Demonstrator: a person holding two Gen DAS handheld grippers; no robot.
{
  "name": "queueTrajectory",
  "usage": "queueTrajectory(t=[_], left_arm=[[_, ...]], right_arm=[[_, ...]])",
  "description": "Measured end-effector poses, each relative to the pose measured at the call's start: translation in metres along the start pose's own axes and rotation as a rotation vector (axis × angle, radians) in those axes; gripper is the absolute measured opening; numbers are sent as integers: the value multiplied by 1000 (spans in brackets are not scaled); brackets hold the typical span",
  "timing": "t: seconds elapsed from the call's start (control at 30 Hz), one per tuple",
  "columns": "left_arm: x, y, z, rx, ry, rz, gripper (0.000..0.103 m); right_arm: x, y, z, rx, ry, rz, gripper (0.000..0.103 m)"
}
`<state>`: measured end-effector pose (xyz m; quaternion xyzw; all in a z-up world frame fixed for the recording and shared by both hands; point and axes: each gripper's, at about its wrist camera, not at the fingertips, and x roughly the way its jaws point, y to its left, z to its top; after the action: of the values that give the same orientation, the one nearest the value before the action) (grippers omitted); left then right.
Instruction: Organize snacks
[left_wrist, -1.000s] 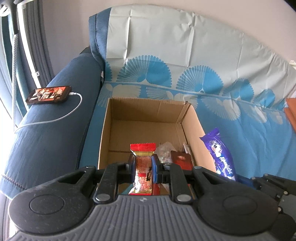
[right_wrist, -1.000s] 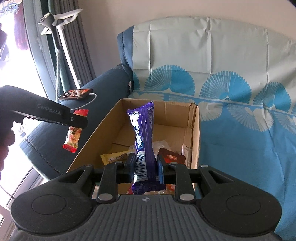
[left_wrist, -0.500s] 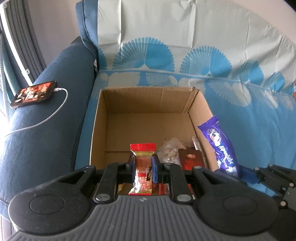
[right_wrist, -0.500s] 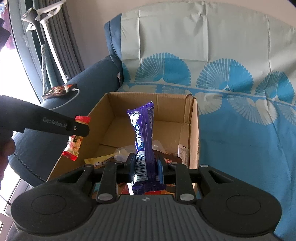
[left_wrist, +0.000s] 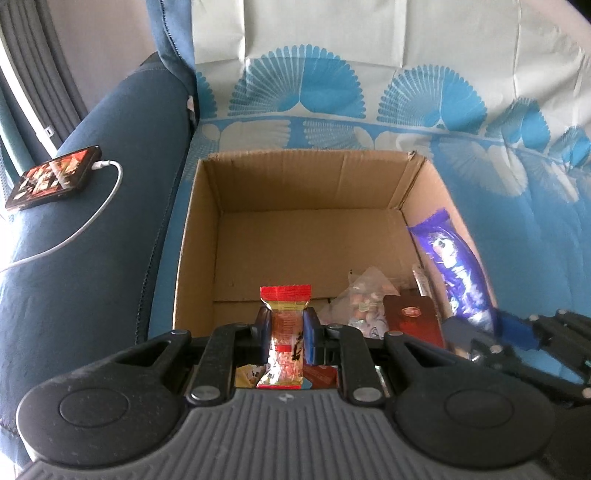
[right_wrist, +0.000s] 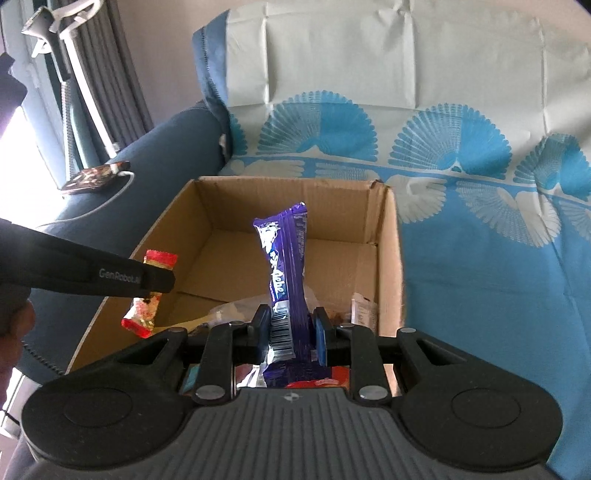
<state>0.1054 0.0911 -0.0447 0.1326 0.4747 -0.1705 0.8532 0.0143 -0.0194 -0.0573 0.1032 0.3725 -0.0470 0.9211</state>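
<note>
— Both sets of jaws are clenched on snacks, yes?
— Yes. Starting at the left: the left gripper (left_wrist: 286, 334) pinches a small red-and-gold candy packet (left_wrist: 285, 325) upright between its pads. From the right wrist view that packet (right_wrist: 147, 291) hangs over the left wall of the cardboard box (right_wrist: 389, 258).
— And left of the box?
— A smartphone (left_wrist: 51, 181) with a lit screen lies on the dark blue sofa arm (left_wrist: 92, 240), a white charging cable (left_wrist: 99, 214) plugged into it.
— Inside the box?
— A clear bag of sweets (left_wrist: 364, 295), then a dark red packet (left_wrist: 412, 321) just right of it, both at the near side. The far half of the floor is bare cardboard.
— The right side?
— The right gripper (right_wrist: 290, 332) grasps a purple wafer bar wrapper (right_wrist: 286, 266) near its barcode end, standing upright over the box's near edge. A blue fan-patterned cloth (right_wrist: 480, 258) covers the sofa seat to the right.
</note>
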Motion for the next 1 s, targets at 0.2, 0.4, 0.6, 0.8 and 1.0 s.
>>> queueTrajectory(t=[0.2, 0.4, 0.6, 0.8, 1.0], left_arm=[[-11, 0, -4, 11, -78, 38, 103], [-26, 0, -20, 1, -24, 29, 103], [-59, 7, -50, -45, -10, 22, 103], [-90, 11, -86, -64, -23, 26, 103], [-109, 2, -118, -56, -34, 58, 103]], right_arm=[[-6, -12, -3, 59, -25, -22, 72], [-30, -16, -11, 52, -34, -29, 79], [-67, -3, -24, 35, -64, -19, 86], [-103, 13, -45, 40, -101, -28, 103], [-123, 18, -67, 19, -87, -91, 103]])
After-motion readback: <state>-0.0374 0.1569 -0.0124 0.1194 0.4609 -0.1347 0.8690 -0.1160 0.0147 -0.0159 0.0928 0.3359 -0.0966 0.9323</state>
